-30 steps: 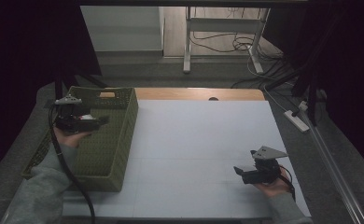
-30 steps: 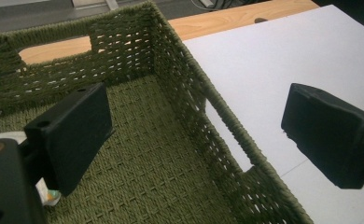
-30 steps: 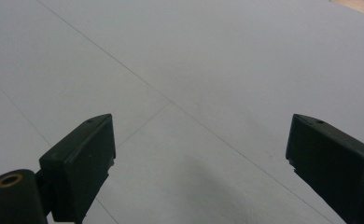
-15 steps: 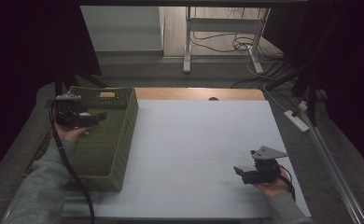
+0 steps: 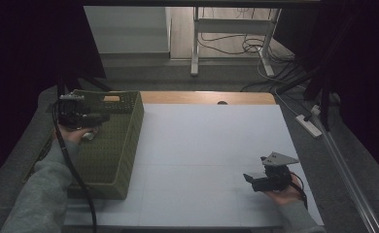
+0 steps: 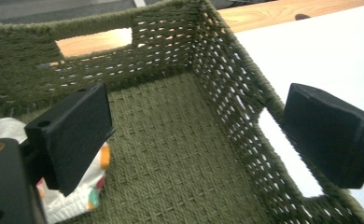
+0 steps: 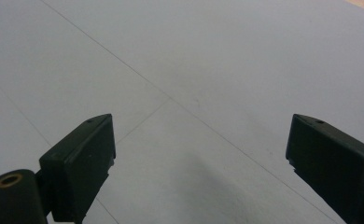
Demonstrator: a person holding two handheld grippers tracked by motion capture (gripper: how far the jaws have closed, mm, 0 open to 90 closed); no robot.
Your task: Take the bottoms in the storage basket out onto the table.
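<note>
1. Two tools are in play, both with jaws spread wide and gripping nothing. The left tool (image 5: 80,116) hangs over the left side of the olive-green woven rectangular basket (image 5: 129,141), angled down into it, which looks like a reach for what lies inside.
2. Beside its left jaw, on the basket's floor against the wall, lies a crumpled white cloth or wrapper with orange and green spots (image 6: 84,186); what exactly it is I cannot tell. It sits just beside that jaw, not between the two.
3. The right tool (image 5: 267,178) rests low over the bare white table (image 5: 212,141) near its front right corner, well apart from the basket, apparently parked out of the way.
</note>
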